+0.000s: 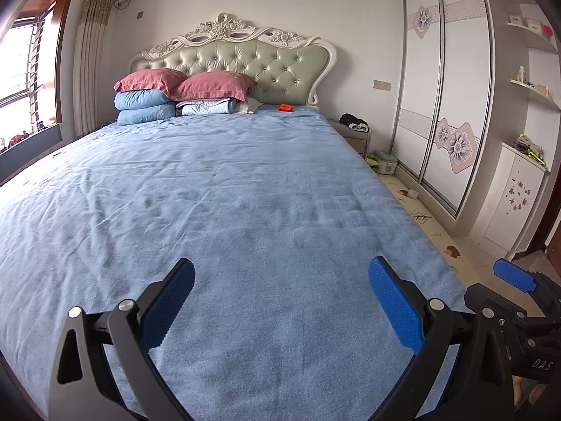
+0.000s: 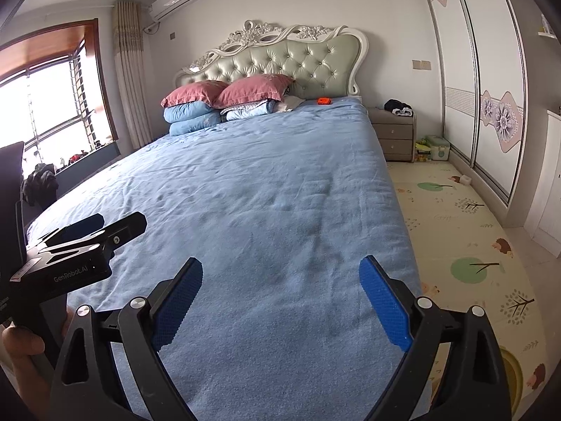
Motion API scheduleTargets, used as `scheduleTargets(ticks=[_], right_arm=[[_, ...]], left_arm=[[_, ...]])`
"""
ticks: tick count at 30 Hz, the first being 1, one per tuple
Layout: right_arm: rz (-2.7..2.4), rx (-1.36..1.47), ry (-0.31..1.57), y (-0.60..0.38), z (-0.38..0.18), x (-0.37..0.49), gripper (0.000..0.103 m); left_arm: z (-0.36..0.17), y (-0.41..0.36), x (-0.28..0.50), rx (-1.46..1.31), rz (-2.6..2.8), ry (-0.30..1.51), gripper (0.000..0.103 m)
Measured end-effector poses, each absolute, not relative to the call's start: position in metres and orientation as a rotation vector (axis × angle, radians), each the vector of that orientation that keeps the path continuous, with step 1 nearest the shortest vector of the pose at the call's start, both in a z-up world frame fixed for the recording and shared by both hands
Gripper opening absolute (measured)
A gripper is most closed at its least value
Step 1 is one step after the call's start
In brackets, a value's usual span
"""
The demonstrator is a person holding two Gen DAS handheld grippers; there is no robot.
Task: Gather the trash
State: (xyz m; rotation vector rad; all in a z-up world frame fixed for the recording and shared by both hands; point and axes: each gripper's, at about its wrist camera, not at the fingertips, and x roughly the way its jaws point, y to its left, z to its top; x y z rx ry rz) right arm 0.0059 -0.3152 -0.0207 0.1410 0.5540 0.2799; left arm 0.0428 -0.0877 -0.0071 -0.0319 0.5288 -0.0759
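A bedroom, seen from the foot of a wide bed (image 1: 245, 210) covered by a blue sheet. A person holds two grippers side by side over the foot edge of the bed. The left gripper (image 1: 280, 301) has its two blue-padded fingers spread wide with nothing between them. The right gripper (image 2: 280, 298) is just as wide and also empty.

The likeliest piece of trash is one small orange object (image 1: 286, 107) lying flat on the sheet at the head edge of the bed, near the right-hand corner, just below the padded headboard (image 1: 238, 66). What it is cannot be told; it is too small. One small pale object (image 2: 465, 179) sits on the floor mat (image 2: 455, 228) beside the wardrobe (image 2: 491, 70) and may also be litter. No bin or bag appears in either view.

How far the collecting has got cannot be settled. The broad middle of the sheet is bare, which would fit a bed already cleared down to its last item, or a round of the room with only these bits lying about. Neither gripper carries anything.

Counted: two grippers, two red pillows (image 1: 182, 82), a stack of folded blue quilts beneath them (image 1: 147, 105), one nightstand (image 2: 394, 133) with dark clothing on top, one orange object.
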Motion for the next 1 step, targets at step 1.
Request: scheduleTargets(ticks=[1], right_arm=[[0.28, 0.14, 0.554, -0.3149, -0.0208, 0.0057, 0.088]], left_arm=[[-0.0072, -0.0868, 0.043, -0.036, -0.075, 0.53, 0.099]])
